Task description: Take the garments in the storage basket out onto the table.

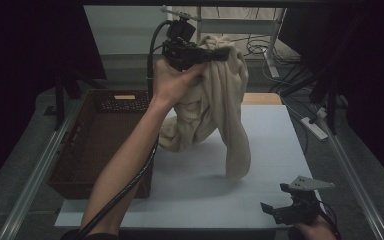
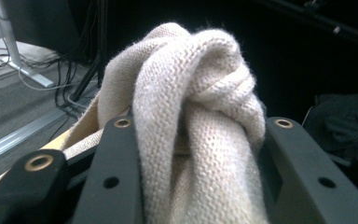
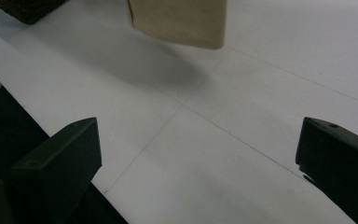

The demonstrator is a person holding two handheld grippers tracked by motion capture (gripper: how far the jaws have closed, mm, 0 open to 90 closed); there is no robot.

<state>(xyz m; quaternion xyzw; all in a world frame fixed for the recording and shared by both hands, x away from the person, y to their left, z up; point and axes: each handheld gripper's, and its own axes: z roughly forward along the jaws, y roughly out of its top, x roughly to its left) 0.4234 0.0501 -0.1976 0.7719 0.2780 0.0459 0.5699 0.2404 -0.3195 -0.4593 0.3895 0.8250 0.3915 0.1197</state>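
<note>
Two risks: the left hand-held gripper (image 1: 215, 54), clamped on the bunched cream knitted sweater (image 1: 225, 107), could slip or snag the brown wicker basket (image 1: 87, 145); the right hand-held gripper (image 1: 275, 209) rests wide.

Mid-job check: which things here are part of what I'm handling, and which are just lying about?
In play:
- cream knit sweater, lifted, clamped in left claw
- wicker basket, beside it
- right claw, open, low over white table

Lying about:
- cables
- power strip

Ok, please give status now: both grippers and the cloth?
Left gripper shut on cream cloth, raised. Right gripper open, low. Basket left.
</note>
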